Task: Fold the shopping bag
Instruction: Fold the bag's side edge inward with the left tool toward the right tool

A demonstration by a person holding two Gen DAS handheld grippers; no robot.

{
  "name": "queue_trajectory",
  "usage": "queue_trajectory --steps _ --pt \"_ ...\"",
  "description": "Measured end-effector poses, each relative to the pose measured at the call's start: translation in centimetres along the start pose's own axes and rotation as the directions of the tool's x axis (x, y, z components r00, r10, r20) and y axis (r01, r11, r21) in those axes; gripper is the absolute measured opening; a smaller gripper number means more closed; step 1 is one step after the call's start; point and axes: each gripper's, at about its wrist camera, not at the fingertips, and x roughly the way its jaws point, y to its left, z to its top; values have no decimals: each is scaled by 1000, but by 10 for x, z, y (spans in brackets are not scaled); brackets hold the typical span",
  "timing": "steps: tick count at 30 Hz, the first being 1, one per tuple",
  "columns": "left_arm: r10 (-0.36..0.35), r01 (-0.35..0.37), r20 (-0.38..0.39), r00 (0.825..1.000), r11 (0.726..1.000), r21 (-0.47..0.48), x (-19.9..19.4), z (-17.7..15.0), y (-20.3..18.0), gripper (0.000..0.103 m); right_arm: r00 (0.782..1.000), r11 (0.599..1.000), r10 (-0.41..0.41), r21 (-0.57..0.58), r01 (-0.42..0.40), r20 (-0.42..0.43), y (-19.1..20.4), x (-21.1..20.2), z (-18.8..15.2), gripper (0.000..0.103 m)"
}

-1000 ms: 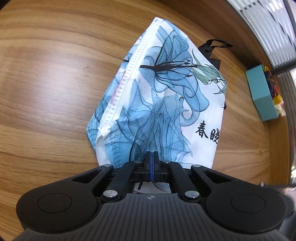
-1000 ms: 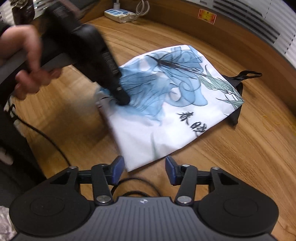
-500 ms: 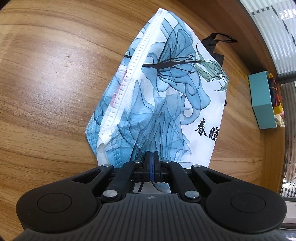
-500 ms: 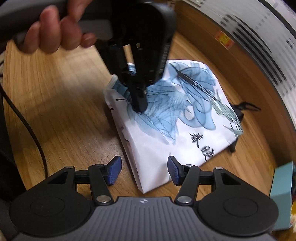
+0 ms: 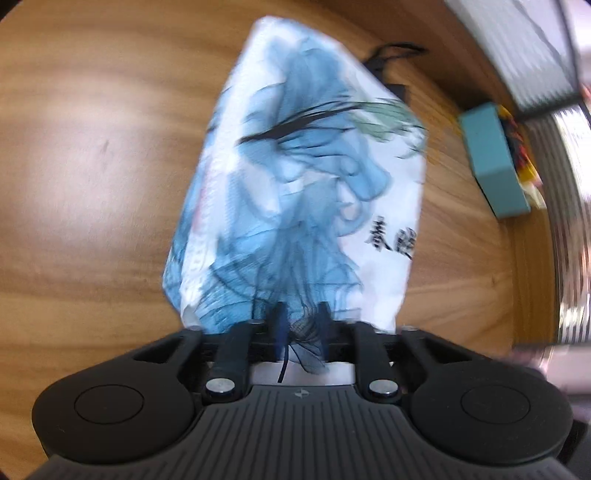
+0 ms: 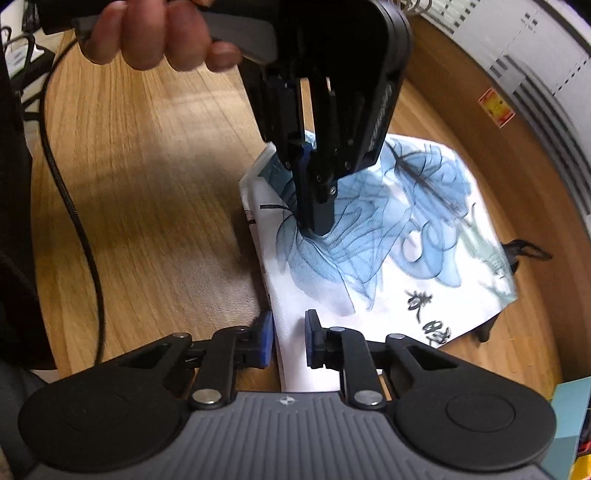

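Note:
A white shopping bag (image 5: 325,192) with a blue flower print lies folded flat on the wooden table (image 5: 92,155); its black handles (image 5: 395,55) stick out at the far end. My left gripper (image 5: 300,321) stands on the bag's near end. Its jaws are opening, and loose blue-printed fabric lies between them without being pinched. In the right wrist view the same bag (image 6: 388,258) lies ahead, with the left gripper (image 6: 316,221) on its blue print. My right gripper (image 6: 290,339) straddles the bag's near left edge. Its jaws are closing but still stand apart from the fabric.
A teal box (image 5: 495,162) stands near the table's right edge by the window blinds and shows again, the teal box (image 6: 569,410), at lower right. A black cable (image 6: 66,192) runs across the table's left side. A person's hand (image 6: 159,33) holds the left gripper's handle.
The left jaws, shut on the bag's fabric before, have parted. The right gripper has come in over the bag's near edge, and its jaws have narrowed around it.

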Motion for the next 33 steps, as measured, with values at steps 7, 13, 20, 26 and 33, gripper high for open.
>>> queue_trajectory --steps 7,13,20,26,33 --pt "83 -91 38 996 879 468 -22 -17 -39 65 999 999 35 28 -35 -6 5 1 4 20" --pt "147 -146 57 987 718 681 -32 -33 -52 65 998 997 56 55 -56 -6 -5 5 -5 20" --pt "159 -142 50 986 642 753 -24 -36 -64 67 996 990 77 116 -80 35 -16 4 -7 18" --pt "145 -124 42 989 618 776 -22 -41 -68 68 995 983 77 164 -86 64 -25 -6 -7 14" --pt "135 -123 66 989 477 870 -16 -64 -77 68 994 970 75 227 -91 77 -34 -21 -8 14"
